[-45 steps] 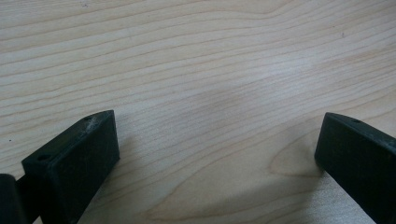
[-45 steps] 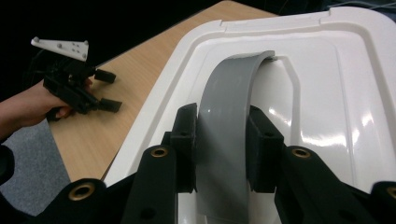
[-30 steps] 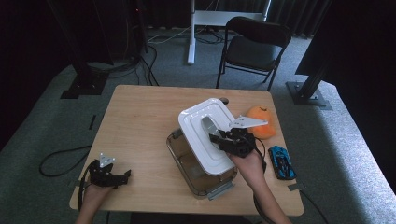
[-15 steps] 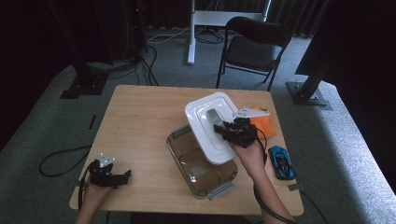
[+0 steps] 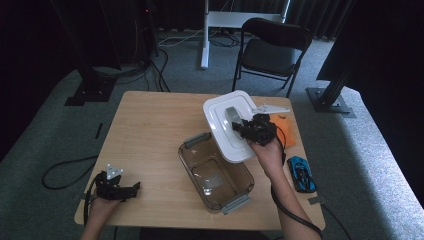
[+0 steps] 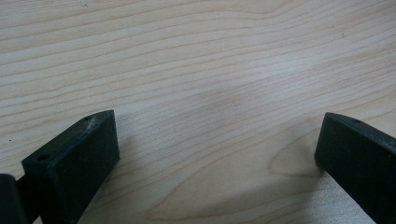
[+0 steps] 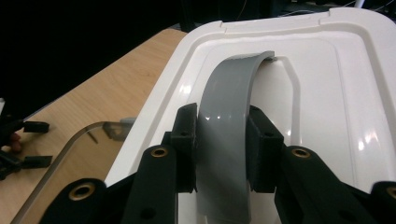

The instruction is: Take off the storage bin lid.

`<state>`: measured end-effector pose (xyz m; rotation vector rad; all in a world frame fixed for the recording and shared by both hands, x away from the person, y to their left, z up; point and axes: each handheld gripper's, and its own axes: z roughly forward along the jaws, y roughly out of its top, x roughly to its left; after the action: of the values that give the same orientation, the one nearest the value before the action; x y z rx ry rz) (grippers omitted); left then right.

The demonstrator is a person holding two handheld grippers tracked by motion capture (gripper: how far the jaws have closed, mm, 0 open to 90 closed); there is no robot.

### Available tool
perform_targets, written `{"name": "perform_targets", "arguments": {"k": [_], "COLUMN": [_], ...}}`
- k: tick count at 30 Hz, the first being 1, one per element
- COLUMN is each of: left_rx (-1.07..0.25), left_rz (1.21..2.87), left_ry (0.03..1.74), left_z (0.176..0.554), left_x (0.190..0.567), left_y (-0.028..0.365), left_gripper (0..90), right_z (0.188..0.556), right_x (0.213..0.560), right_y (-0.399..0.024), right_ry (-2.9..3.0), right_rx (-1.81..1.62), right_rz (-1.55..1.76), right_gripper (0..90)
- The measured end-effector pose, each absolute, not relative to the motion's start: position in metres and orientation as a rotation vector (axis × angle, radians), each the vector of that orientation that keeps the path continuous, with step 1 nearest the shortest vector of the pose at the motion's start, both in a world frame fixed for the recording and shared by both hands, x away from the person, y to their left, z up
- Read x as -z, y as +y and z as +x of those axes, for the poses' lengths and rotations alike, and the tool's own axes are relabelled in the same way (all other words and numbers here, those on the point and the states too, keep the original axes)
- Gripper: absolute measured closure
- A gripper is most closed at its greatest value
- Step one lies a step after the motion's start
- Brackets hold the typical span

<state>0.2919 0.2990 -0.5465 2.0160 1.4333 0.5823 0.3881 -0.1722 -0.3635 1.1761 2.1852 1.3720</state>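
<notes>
My right gripper (image 5: 239,127) (image 7: 219,149) is shut on the grey arched handle (image 7: 226,116) of a white box lid (image 5: 222,115) (image 7: 322,84). It holds the lid up and tilted over the far right corner of a clear, smoky plastic box (image 5: 216,172), which stands open on the table with grey clips at both ends. Part of the box's rim (image 7: 70,144) lies below the lid. My left gripper (image 5: 134,187) (image 6: 217,158) rests low at the table's near left corner, its jaws wide apart over bare wood.
An orange object (image 5: 285,127) lies behind the right hand, and a blue toy car (image 5: 301,173) sits near the table's right edge. The wooden table (image 5: 150,130) has bare room at its left and far side. A black folding chair (image 5: 272,52) stands beyond it.
The right gripper has carried the lid away from the box, toward the table's far right side. The box now stands uncovered. The left gripper has stayed put.
</notes>
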Motion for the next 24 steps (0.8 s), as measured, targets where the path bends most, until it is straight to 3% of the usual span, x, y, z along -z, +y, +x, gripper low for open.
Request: {"name": "perform_targets", "arguments": {"k": [24], "left_rx": [-0.580], "left_rz": [2.015], "left_ry": [1.434], "left_z": [0.292], "left_x": [0.547], "left_y": [0.299], "left_gripper": [0.2], "right_z": [0.452], "right_x": [0.381], "right_y": [-0.183], "right_ry": [2.131], "right_rx": [-1.295], "right_rz": [1.330], "right_gripper": [68.4]}}
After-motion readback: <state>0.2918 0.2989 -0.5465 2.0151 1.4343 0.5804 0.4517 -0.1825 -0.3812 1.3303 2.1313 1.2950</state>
